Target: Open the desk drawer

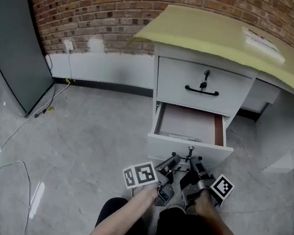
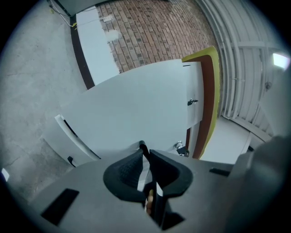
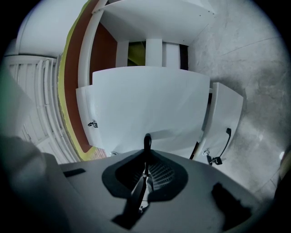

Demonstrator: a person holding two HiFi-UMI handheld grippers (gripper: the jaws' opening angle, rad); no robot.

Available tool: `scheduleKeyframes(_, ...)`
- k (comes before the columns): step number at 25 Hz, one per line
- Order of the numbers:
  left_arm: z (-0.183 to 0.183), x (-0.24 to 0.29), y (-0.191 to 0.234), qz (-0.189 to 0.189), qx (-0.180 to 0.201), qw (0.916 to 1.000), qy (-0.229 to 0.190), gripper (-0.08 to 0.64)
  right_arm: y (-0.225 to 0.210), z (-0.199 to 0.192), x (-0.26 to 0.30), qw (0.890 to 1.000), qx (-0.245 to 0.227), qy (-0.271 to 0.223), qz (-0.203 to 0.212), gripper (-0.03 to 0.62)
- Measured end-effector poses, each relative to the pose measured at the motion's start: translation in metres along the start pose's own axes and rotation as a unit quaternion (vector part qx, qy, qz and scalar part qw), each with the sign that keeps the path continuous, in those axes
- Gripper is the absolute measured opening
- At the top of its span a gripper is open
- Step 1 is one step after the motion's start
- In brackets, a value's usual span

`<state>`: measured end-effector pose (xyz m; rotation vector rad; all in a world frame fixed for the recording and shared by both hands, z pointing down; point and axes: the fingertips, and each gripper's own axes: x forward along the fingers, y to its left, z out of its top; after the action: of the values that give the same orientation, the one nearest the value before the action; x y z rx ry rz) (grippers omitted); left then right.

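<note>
Drawer (image 1: pixel 186 146): lower one under tabletop (image 1: pixel 215 34), part open | left tool (image 2: pixel 145 154), right tool (image 3: pixel 145 170): both clamped on handle (image 3: pixel 147 141) | handling: likely rigid, light, free-sliding; hold the handle bar, pull level.

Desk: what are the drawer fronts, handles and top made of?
Drawer fronts: smooth white panel, likely laminated or painted board; flat, even sheen.
Handles: thin black bars, probably coated metal.
Top: yellow-green, matte, likely laminate; core not visible.
</note>
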<state>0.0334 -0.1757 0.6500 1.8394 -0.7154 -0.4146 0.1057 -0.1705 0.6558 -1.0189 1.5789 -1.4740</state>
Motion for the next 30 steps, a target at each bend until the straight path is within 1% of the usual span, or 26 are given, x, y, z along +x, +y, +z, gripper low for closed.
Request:
scheduleKeyframes(5, -0.005, -0.002, 0.009, 0.004, 0.011, 0.9999, 0.012, 0.052, -0.01, -0.004, -0.002, 1.0, -0.001, -0.002, 0.001, 0.029)
scheduleKeyframes(12, -0.014, -0.005, 0.024, 0.016, 0.008, 0.9997, 0.016, 0.055, -0.026, -0.009, -0.005, 1.0, -0.003, 0.009, -0.021, 0.029)
scheduleKeyframes(16, -0.014, -0.004, 0.026, 0.012, 0.018, 0.9997, 0.013, 0.064, -0.026, -0.008, -0.004, 1.0, -0.007, 0.007, -0.012, 0.031)
scheduleKeyframes(20, -0.016, -0.002, 0.025, 0.005, 0.011, 0.9998, 0.014, 0.071, -0.026, -0.008, -0.002, 1.0, -0.002, 0.008, -0.008, 0.032)
scheduleKeyframes(23, -0.015, -0.002, 0.028, 0.004, 0.014, 0.9998, 0.013, 0.098, -0.027, -0.008, -0.001, 1.0, -0.01, 0.009, -0.009, 0.035)
scheduleKeyframes(25, -0.014, -0.004, 0.029, 0.006, 0.034, 0.9993, 0.013, 0.113, -0.026, -0.007, -0.002, 1.0, -0.019, 0.009, -0.011, 0.039)
scheduleKeyframes(27, -0.014, -0.005, 0.029, 0.008, 0.067, 0.9975, 0.017, 0.121, -0.025, -0.004, -0.004, 0.999, -0.034, 0.01, -0.012, 0.041)
scheduleKeyframes(30, -0.015, -0.007, 0.029, 0.011, 0.119, 0.9925, 0.027, 0.121, -0.023, -0.002, -0.008, 0.997, -0.069, 0.017, -0.005, 0.043)
